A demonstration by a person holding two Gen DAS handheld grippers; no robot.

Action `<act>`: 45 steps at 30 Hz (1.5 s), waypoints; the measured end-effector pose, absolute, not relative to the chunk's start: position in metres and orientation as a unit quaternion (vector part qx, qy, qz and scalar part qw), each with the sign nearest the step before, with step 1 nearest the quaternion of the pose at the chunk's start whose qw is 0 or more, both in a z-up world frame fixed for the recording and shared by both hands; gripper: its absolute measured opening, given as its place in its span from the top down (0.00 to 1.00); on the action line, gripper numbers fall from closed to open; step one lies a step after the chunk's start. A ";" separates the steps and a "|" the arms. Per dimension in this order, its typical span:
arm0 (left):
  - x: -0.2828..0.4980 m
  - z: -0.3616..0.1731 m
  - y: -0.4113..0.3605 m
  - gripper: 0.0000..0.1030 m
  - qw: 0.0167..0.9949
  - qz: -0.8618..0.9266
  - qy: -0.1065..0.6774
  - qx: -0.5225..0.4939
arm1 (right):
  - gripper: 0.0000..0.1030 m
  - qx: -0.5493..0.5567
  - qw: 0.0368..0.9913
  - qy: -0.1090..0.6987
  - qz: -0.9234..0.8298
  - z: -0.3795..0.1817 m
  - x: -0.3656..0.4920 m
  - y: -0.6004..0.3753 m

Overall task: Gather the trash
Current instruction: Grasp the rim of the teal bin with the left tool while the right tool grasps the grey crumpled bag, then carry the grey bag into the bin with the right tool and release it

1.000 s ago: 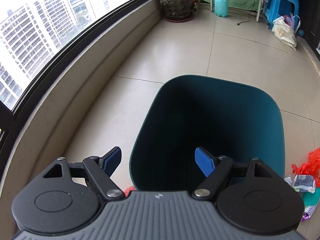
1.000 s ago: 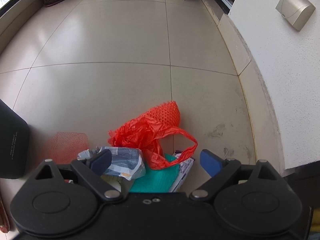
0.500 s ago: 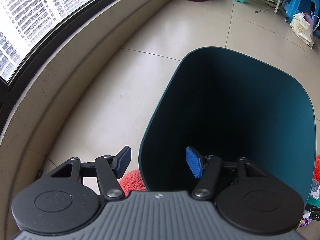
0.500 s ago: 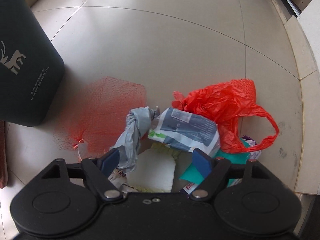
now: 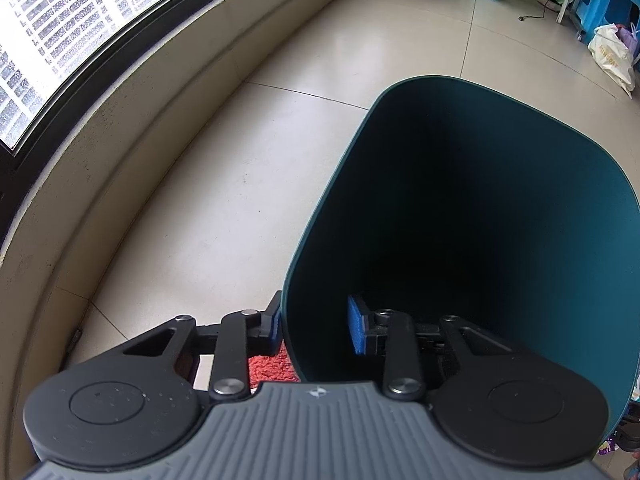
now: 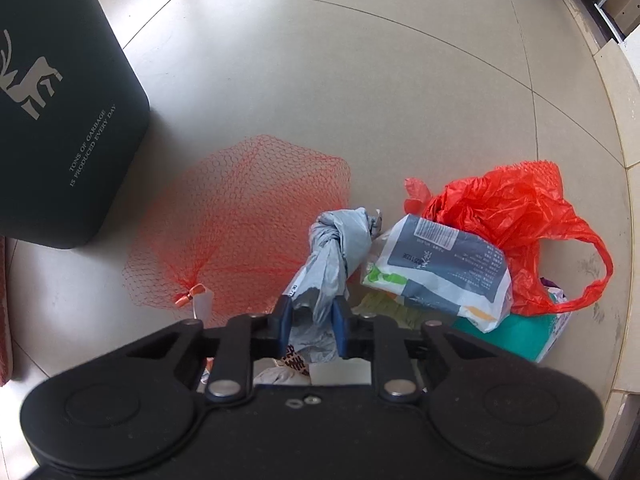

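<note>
The right gripper [image 6: 309, 320] pinches a knotted grey plastic bag [image 6: 334, 256] between narrowed jaws. The left gripper [image 5: 316, 326] straddles the wall of the dark teal plastic bin [image 5: 320, 240], jaws partly open, outer pad touching it. The bin's side [image 6: 60, 112] reads "TONS OF GARBAGE IS PRODUCED EVERY DAY". Right of the bin lie red mesh netting [image 6: 248, 216], then the grey bag.

Two handheld grippers of matching build: the left gripper [image 5: 316, 328] has a ribbed grey housing bearing a small pale emblem at its front edge, flanked by two round matte-black discs, each with a shallow inset circle. Black angular linkage arms, pinned with silver round-headed fasteners, run forward to fingers faced with bright blue textured pads [image 5: 356, 330]. The right gripper [image 6: 310, 326] shows the same black discs, arms and silver pins, but its centre housing is plain black, with two small metal rings near its front edge, and its pads [image 6: 283, 324] are darker blue.
</note>
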State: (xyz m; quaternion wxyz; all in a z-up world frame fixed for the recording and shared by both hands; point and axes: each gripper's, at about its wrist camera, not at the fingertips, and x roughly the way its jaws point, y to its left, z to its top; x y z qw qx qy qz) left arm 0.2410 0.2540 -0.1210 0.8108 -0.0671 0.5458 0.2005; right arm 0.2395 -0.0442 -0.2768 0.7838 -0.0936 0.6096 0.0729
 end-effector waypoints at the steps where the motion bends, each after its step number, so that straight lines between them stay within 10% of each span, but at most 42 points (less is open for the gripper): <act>1: 0.242 -0.122 0.254 0.81 0.808 0.207 0.548 -0.066 | 0.94 -0.095 0.787 0.605 0.071 -0.273 0.239 -0.045; 25: 0.246 -0.138 0.269 0.92 0.800 0.200 0.559 -0.087 | 1.00 -0.083 0.874 0.391 0.276 0.023 0.210 0.029; 45: 0.241 -0.140 0.265 0.92 0.806 0.195 0.554 -0.075 | 1.00 -0.157 0.819 0.463 0.300 -0.102 0.257 0.175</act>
